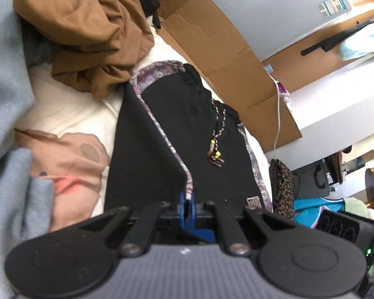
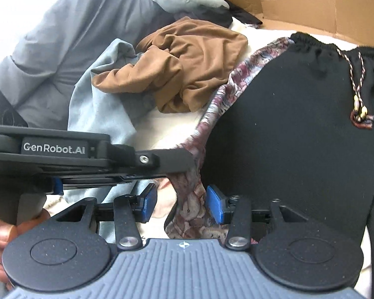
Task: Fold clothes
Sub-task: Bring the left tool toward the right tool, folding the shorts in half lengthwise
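From left wrist: left gripper (image 1: 187, 205) pinches the shorts' (image 1: 202, 134) patterned trim (image 1: 189, 186) on the bed (image 1: 69, 109); a weak pinch could slip. From right wrist: right gripper (image 2: 182, 205) spread around the trim, pads clear; the fold may sag.

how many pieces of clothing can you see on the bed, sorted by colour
black shorts with patterned trim: 1
brown garment, crumpled: 1
light blue garment: 1
grey garment: 1
total: 4 that can be told apart; more dark cloth behind the pile is too hidden to count
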Tool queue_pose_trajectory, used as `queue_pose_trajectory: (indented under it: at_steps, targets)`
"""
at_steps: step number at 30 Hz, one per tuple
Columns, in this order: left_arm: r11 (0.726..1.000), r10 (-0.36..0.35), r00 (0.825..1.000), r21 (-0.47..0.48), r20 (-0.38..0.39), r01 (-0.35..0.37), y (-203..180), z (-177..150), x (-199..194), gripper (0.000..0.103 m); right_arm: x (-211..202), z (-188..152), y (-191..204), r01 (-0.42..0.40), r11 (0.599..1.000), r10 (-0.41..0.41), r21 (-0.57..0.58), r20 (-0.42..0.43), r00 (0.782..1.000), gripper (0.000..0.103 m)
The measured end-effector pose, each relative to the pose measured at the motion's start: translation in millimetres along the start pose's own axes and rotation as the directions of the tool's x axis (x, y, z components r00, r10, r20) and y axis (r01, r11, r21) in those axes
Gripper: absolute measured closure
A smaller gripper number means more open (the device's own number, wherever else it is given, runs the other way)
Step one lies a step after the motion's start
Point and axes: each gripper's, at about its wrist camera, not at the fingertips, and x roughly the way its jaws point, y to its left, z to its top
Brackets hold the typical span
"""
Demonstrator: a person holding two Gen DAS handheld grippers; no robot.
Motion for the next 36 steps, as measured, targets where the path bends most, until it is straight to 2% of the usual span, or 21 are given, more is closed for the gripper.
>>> queue_pose_trajectory:
  at_steps: [7, 8, 11, 12, 16, 19, 27, 31, 33, 36]
  targets:
    - [0.999, -0.044, 0.999, -0.014, -0.015, 0.044, -7, 0, 5, 0.097, 9, 0, 2, 0.087, 0.996, -0.086, -0.023, 0.038, 0.996, 0.055]
    - [0.998, -0.06, 0.998, -0.02, -0.011, 0.06, -7, 0, 5, 0.097, 9, 0, 1, 0.089, 0.996, -0.088, -0.026, 0.052, 0.995, 0.06]
    - [0.996, -0.086, 0.996, -0.023, -0.013, 0.086, -9, 2, 6, 0.096, 11, 1, 2, 0.109, 0.993, -0.105, -0.049, 0.072, 0.992, 0.101]
    - [0.996, -0.087, 0.996, -0.019, -0.011, 0.087, -10, 4, 5, 0.095, 11, 1, 0, 0.109, 0.993, -0.106, -0.04, 0.072, 0.992, 0.101]
    - [0.995, -0.094, 0.995, -0.03, 0.029, 0.095, -11, 8, -6, 0.078, 8, 10, -10, 0.103, 0.995, -0.101, -0.014, 0.064, 0.993, 0.101]
    - [0.997, -0.073, 0.996, -0.022, 0.059, 0.074, -11, 10, -15, 0.067, 5, 18, -19, 0.093, 0.996, -0.093, 0.009, 0.027, 0.995, 0.101]
    - [0.999, 0.027, 0.997, -0.044, 0.073, -0.024, 4, 7, -17, 0.066, 1, 37, -19, 0.06, 0.997, -0.066, -0.055, -0.126, 0.99, 0.102]
    - [0.996, 0.088, 0.995, -0.017, 0.045, -0.088, 0, 6, -11, 0.066, -8, 58, -20, 0.096, 0.991, -0.107, -0.09, -0.131, 0.986, 0.102]
    - [0.994, 0.105, 0.994, 0.004, 0.023, -0.106, -4, 8, -8, 0.066, -12, 69, -24, 0.06, 0.996, -0.07, -0.07, -0.146, 0.987, 0.102]
    - [0.988, 0.148, 0.988, 0.029, 0.037, -0.149, -11, 10, -9, 0.066, -20, 77, -25, 0.023, 0.994, -0.04, -0.105, -0.162, 0.986, 0.102]
